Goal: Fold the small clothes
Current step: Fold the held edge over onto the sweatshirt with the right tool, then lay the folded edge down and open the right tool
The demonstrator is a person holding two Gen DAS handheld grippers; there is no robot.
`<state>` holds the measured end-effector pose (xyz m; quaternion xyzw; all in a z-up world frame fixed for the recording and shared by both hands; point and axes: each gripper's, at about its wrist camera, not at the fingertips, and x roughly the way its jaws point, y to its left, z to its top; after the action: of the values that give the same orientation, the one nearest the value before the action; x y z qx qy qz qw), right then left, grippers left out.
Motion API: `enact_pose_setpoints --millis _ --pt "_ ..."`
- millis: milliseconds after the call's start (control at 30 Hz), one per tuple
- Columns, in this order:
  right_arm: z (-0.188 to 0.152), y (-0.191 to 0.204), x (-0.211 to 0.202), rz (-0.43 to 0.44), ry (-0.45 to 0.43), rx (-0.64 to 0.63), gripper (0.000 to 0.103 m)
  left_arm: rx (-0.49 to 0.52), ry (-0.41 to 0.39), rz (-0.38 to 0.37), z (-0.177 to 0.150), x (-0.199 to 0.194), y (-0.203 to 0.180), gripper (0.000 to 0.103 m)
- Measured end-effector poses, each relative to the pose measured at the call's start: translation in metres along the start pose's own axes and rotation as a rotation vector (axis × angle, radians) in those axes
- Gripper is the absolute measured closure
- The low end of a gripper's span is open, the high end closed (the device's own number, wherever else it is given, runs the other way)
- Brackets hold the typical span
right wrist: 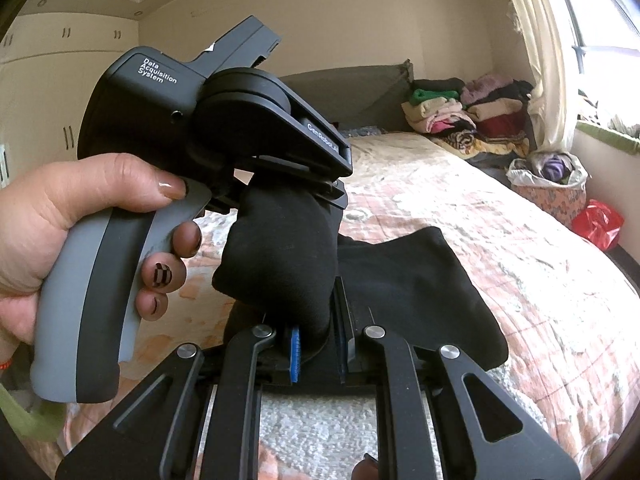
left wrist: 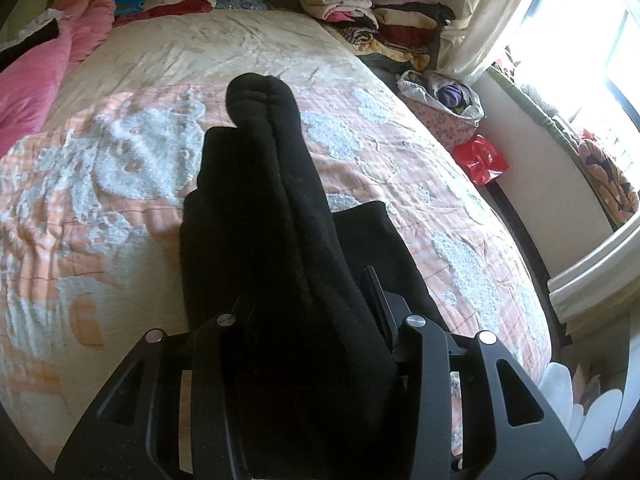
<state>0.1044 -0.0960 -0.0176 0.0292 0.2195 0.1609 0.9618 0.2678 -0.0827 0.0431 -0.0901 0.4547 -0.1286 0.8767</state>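
Tongs (left wrist: 312,320) (right wrist: 316,344) grip black sock (left wrist: 276,208); bed (left wrist: 120,160) edge rightward.

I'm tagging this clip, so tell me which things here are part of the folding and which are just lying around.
In the job:
- black garment
- left hand-held gripper, clamping it
- right hand-held gripper, clamping it
- bed cover

Lying about:
- stack of folded clothes
- lined basket
- red bag
- pink blanket
- curtain
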Motion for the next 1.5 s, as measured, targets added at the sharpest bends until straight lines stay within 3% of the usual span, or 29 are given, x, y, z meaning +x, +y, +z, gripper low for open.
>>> enact_pose_setpoints --millis 633,1067,1233,1333,1500 --pt "-0.007 -0.041 0.015 -0.015 0.037 0.134 0.091 0.016 0.071 0.003 0.010 0.040 -0.027 0.070" --pt "-0.016 -0.065 0.032 0.002 0.117 0.242 0.091 0.056 0.134 0.023 0.013 0.074 -0.043 0.070" --pt "-0.018 -0.076 0.041 0.015 0.163 0.286 0.089 0.061 0.160 0.034 0.013 0.089 -0.046 0.065" --pt "-0.022 -0.090 0.045 0.045 0.195 0.356 0.079 0.056 0.179 0.043 0.012 0.100 -0.049 0.060" --pt "-0.026 -0.112 0.053 0.103 0.247 0.467 0.072 0.054 0.188 0.038 0.011 0.110 -0.053 0.048"
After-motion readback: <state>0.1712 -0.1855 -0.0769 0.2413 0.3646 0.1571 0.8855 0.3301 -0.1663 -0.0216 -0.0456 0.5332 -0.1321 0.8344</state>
